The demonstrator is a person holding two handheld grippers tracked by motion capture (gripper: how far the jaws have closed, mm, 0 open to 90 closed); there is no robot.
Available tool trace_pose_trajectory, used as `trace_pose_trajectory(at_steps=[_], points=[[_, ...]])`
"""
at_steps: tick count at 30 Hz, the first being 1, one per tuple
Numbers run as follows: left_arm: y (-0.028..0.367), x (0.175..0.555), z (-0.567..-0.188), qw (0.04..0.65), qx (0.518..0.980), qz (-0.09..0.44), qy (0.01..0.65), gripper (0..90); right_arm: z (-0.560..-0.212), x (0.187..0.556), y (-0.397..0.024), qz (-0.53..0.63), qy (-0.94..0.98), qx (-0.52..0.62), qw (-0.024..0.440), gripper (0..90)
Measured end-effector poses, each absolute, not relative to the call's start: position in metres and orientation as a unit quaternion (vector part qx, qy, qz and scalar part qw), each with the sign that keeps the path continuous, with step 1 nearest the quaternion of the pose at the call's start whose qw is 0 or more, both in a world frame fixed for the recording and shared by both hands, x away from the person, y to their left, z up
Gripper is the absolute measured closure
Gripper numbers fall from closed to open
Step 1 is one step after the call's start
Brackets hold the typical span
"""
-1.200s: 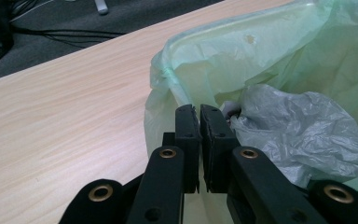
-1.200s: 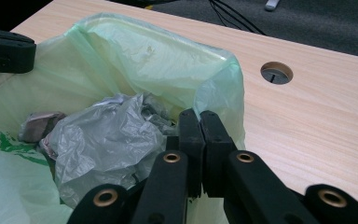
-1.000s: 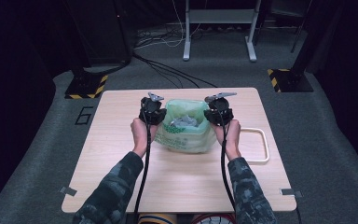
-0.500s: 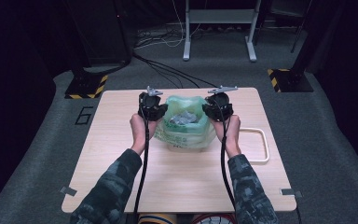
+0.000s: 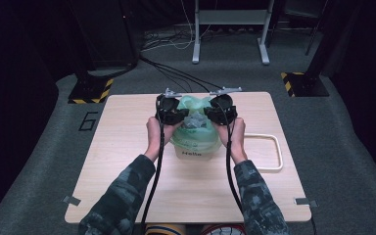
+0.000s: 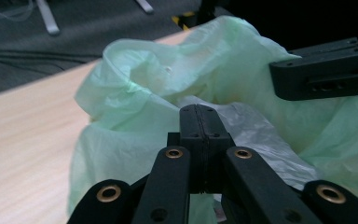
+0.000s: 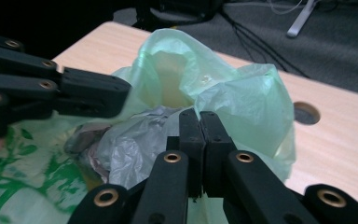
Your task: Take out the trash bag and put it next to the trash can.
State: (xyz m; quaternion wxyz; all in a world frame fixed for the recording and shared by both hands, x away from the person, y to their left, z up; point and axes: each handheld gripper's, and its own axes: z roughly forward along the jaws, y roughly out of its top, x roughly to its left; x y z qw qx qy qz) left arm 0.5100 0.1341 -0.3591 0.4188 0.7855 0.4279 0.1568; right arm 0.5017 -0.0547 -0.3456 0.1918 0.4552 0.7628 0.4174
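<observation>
A pale green plastic bag point(image 5: 193, 144) with green print stands in the middle of the table point(image 5: 127, 161), with crumpled grey film point(image 5: 195, 121) in its mouth. My left gripper point(image 5: 176, 115) is at the bag's left rim and my right gripper point(image 5: 216, 113) at its right rim. The two face each other closely over the opening. In the left gripper view the jaws point(image 6: 199, 112) are pressed together with green film bunched around them, and the right gripper point(image 6: 324, 74) shows beyond. In the right gripper view the jaws point(image 7: 199, 116) are likewise together on the rim, opposite the left gripper point(image 7: 93, 95).
A white rectangular frame point(image 5: 269, 152) lies flat on the table just right of the bag. A round hole point(image 7: 306, 113) is in the tabletop behind the bag. Cables trail from both grippers back along the forearms. Dark floor with stands and cables surrounds the table.
Both hands have come closer together and risen a little. The bag's top is gathered narrower and taller between the grippers, and the whole bag looks drawn up.
</observation>
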Motion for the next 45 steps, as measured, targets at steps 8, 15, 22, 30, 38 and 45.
trace_pose_trajectory(at_steps=[8, 15, 22, 30, 38, 45], points=[[0.126, 0.513, -0.387, 0.388, 0.808, 0.122, 0.426, 87.9, -0.381, 0.509, -0.051, 0.378, 0.782, 0.47, 0.158, 88.4], [0.136, 0.511, -0.366, 0.418, 0.8, 0.118, 0.414, 68.1, -0.364, 0.505, -0.057, 0.397, 0.778, 0.459, 0.159, 80.3], [0.154, 0.515, -0.344, 0.42, 0.784, 0.143, 0.435, 45.3, -0.341, 0.499, -0.074, 0.428, 0.763, 0.456, 0.164, 68.1], [0.18, 0.531, -0.356, 0.391, 0.763, 0.133, 0.496, 33.6, -0.345, 0.506, -0.093, 0.41, 0.75, 0.492, 0.166, 53.5], [0.185, 0.545, -0.39, 0.335, 0.766, 0.102, 0.539, 23.4, -0.382, 0.522, -0.085, 0.362, 0.754, 0.532, 0.133, 35.3], [0.181, 0.548, -0.412, 0.314, 0.779, 0.07, 0.539, 23.3, -0.399, 0.53, -0.075, 0.327, 0.768, 0.54, 0.109, 33.6]])
